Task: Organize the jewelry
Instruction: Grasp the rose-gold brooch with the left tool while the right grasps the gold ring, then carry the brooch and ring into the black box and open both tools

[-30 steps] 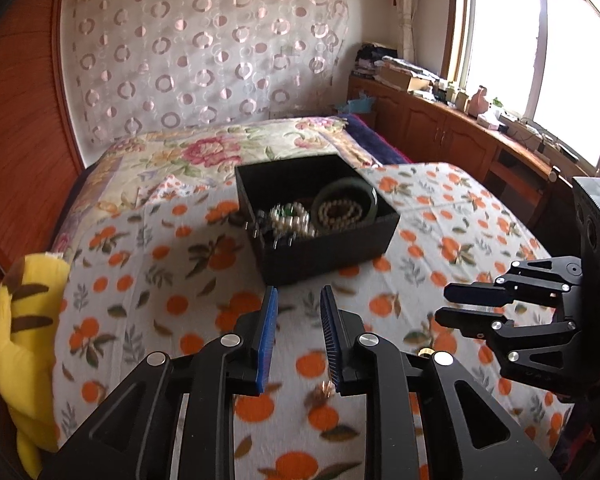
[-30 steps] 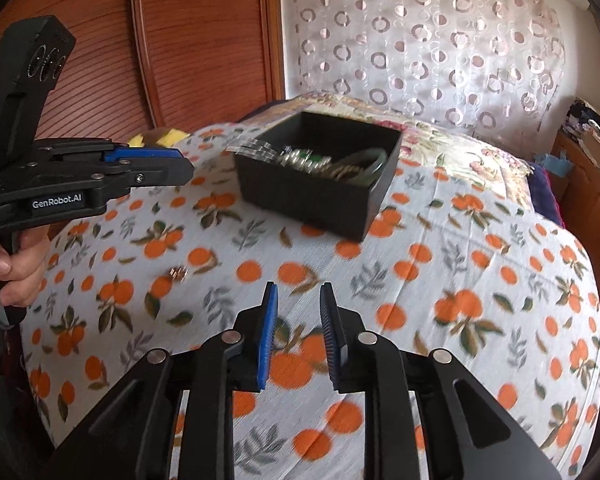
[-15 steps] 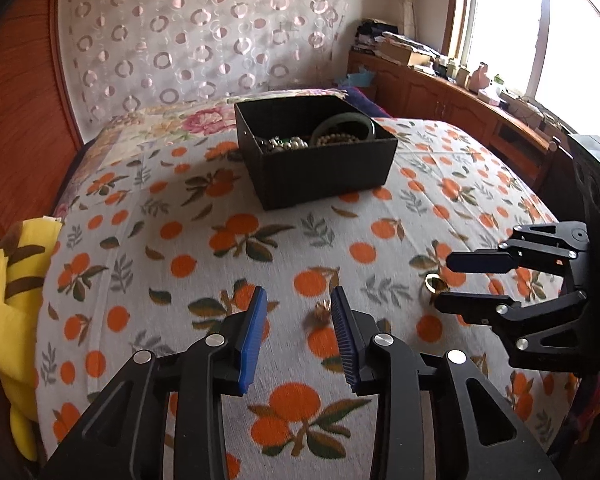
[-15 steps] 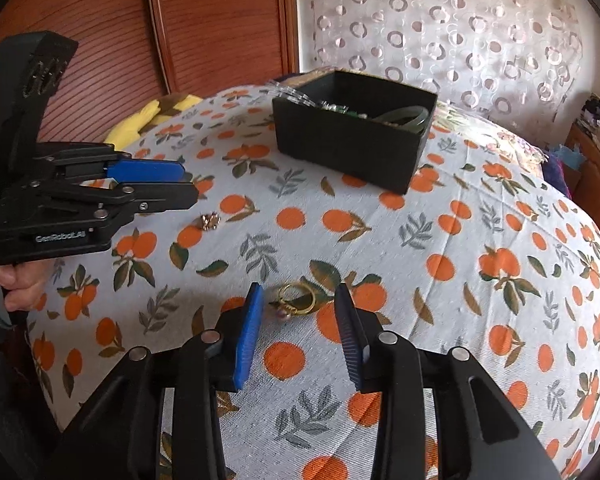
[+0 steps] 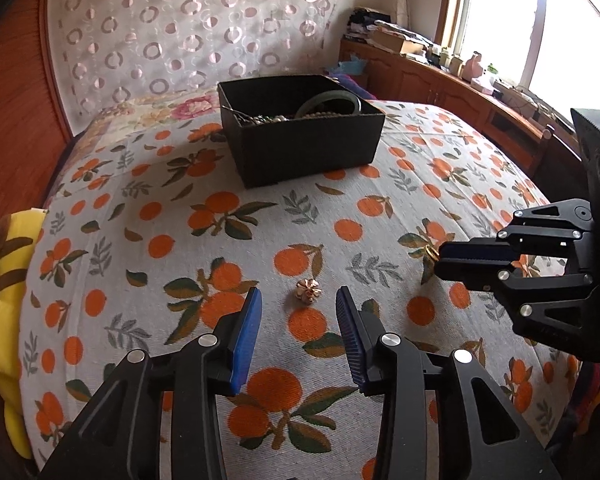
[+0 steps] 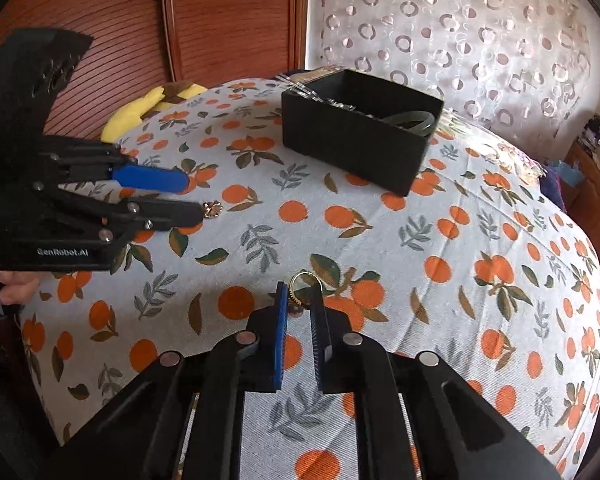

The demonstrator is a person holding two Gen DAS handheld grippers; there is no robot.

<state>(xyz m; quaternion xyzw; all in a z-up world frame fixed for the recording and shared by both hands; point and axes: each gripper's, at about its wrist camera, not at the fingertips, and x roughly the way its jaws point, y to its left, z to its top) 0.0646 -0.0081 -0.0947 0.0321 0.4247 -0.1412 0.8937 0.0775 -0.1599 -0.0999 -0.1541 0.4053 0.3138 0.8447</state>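
A black jewelry box [image 5: 300,132] holding a green bangle [image 5: 328,102] and beads stands on the orange-print bedspread; it also shows in the right wrist view [image 6: 360,132]. A small rose-gold flower piece [image 5: 308,291] lies on the spread just ahead of my open left gripper [image 5: 299,300], between its fingertips; it also shows in the right wrist view [image 6: 213,209]. My right gripper [image 6: 302,296] is shut on a gold ring [image 6: 305,280], whose loop sticks out past the tips. In the left wrist view the ring [image 5: 432,252] peeks out at the right gripper [image 5: 440,260].
A yellow plush toy [image 5: 0,300] lies at the bed's left edge against the wooden headboard panel [image 5: 12,100]. A patterned curtain [image 5: 196,28] hangs behind the box. A wooden cabinet [image 5: 440,80] with clutter runs under the window on the right.
Both grippers dropped low toward the bedspread. The left gripper opened wider around the flower piece. The right gripper closed on the gold ring that lay between its fingers.
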